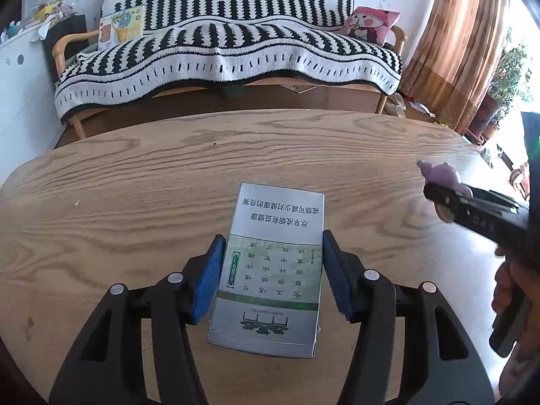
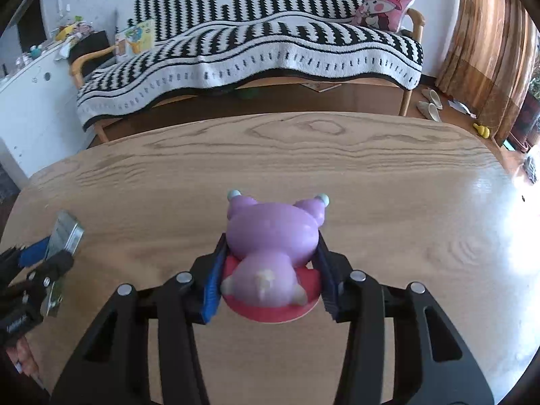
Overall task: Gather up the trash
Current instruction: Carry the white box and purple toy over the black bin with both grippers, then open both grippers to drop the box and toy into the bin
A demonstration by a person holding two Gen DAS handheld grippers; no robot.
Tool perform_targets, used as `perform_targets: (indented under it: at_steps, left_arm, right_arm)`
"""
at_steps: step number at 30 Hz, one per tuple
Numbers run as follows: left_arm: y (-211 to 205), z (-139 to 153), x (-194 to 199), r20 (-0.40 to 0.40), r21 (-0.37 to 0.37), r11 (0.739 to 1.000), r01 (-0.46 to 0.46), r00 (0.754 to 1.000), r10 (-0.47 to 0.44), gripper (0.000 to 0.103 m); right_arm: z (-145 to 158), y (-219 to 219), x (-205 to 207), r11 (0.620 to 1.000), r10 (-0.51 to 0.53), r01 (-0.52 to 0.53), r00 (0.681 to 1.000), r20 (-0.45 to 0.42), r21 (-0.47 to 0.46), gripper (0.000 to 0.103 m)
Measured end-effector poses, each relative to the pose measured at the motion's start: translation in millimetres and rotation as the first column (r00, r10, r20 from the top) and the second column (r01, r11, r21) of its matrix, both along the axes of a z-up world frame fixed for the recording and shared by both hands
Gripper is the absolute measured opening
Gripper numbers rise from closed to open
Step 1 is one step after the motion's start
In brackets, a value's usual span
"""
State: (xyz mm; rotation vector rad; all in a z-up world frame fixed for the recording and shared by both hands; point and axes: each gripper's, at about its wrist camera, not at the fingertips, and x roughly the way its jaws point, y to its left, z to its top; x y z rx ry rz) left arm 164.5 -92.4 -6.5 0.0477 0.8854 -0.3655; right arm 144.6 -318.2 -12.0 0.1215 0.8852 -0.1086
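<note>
Left tool [image 1: 272,275] is clamped on a silver cigarette pack [image 1: 270,266], blue pads [image 1: 211,280] pressed against both long sides. The pack looks lifted a bit off the wooden counter [image 1: 135,185], far end pointing toward the sofa [image 1: 229,44], printed face up.

Right tool [image 2: 268,278] has a purple toy [image 2: 270,236] on a pink base between its pads, which press on the base and lower body from both sides, so it's gripping it. The toy's back faces the camera, with two little blue-tipped ears on the far side. Can't tell if the base is touching the counter or just above it.

In the right wrist view the left tool and pack sit off at the left edge. In the left wrist view the right tool comes in from the right with a hand [image 1: 509,290] behind it.

The sofa has a black-and-white striped blanket and a pink cushion [image 1: 369,25] at one end.
</note>
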Motion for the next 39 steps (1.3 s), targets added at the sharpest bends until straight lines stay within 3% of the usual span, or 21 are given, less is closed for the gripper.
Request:
perform_targets:
  at_steps: [12,18,22,24,28,30,31,33,39]
  left_arm:
    - [-24,30,-119,0.037,0.008,0.998,0.061,0.997,-0.061,0.056]
    - [-50,50,-184,0.079,0.028,0.989,0.142,0.986,-0.144,0.056]
    - [-83,62,-234,0.108,0.053,0.968,0.246,0.962,-0.25,0.056]
    - [-111,63,-261,0.1,0.066,0.943,0.325,0.939,-0.33,0.056]
    - [-165,61,-308,0.056,0.022,0.883,0.469,0.881,-0.469,0.056]
    - [-191,54,-326,-0.004,-0.037,0.845,0.534,0.845,-0.534,0.056]
    - [-213,42,-338,-0.069,-0.084,0.814,0.575,0.811,-0.58,0.056]
    - [-240,23,-353,-0.145,-0.123,0.786,0.605,0.773,-0.618,0.056]
    - [-307,-57,-398,-0.3,-0.044,0.732,0.68,0.69,-0.659,0.056]
  right_arm:
    - [37,11,-149,0.998,0.046,-0.047,0.998,0.041,0.029,0.046]
    - [62,-4,-231,1.0,-0.008,0.006,0.995,0.103,0.018,0.046]
    - [72,-39,-294,0.996,-0.092,0.088,0.987,0.134,0.034,0.046]
    - [75,-59,-330,0.99,-0.141,0.137,0.979,0.148,0.037,0.047]
    - [74,-105,-409,0.967,-0.256,0.251,0.953,0.162,0.048,0.047]
    - [67,-128,-438,0.952,-0.306,0.302,0.94,0.149,0.054,0.047]
    - [62,-139,-453,0.943,-0.332,0.327,0.933,0.139,0.061,0.047]
    - [44,-161,-481,0.924,-0.382,0.376,0.918,0.104,0.076,0.047]
    - [-53,-203,-540,0.858,-0.477,0.487,0.873,-0.099,0.164,0.047]
